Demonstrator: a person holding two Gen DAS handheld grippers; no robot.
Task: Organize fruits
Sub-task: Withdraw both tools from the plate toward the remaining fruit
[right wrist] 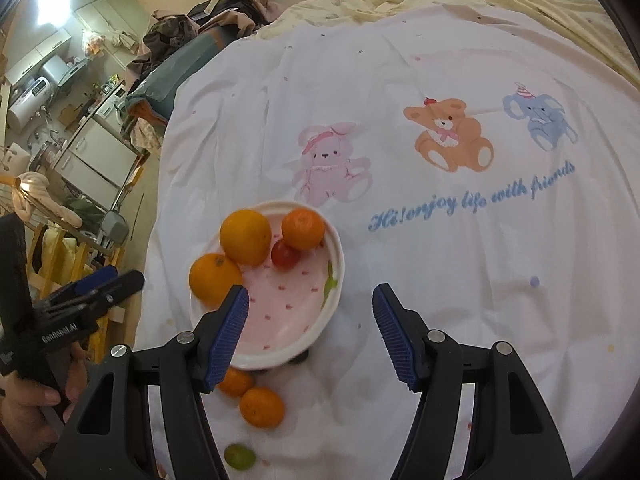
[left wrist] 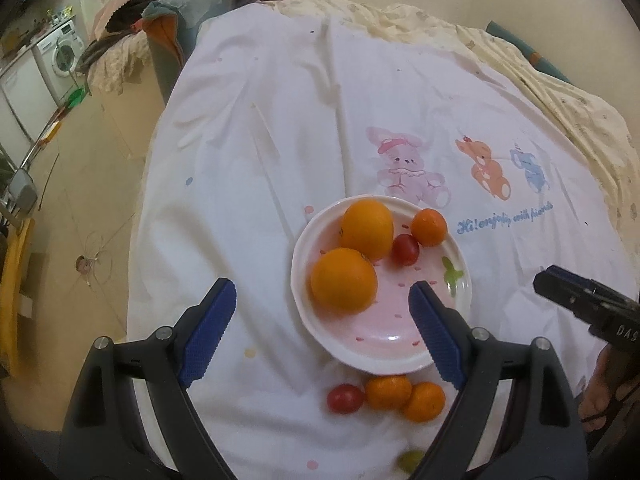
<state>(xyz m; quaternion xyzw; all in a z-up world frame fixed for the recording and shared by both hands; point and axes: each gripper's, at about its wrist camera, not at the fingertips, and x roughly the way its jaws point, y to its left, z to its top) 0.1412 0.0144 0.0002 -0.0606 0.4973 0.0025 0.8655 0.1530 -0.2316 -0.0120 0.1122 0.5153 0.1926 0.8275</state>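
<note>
A pink-and-white bowl (left wrist: pixel 384 336) sits on the white bedsheet and also shows in the right wrist view (right wrist: pixel 288 320). It holds two large oranges (left wrist: pixel 344 280), a small mandarin (left wrist: pixel 429 227) and a red cherry tomato (left wrist: pixel 405 250). On the sheet in front of the bowl lie a red tomato (left wrist: pixel 345 398), two mandarins (left wrist: pixel 388 391) and a green grape (left wrist: pixel 410 460). My left gripper (left wrist: pixel 322 330) is open and empty above the bowl's near side. My right gripper (right wrist: pixel 310 332) is open and empty at the bowl's right edge.
The bedsheet (right wrist: pixel 440 260) carries cartoon animal prints and blue lettering. A cream blanket (left wrist: pixel 520 64) lies at the far side. The bed's left edge drops to the floor (left wrist: pixel 92 200), with a washing machine (left wrist: pixel 60 52) and clothes piles beyond.
</note>
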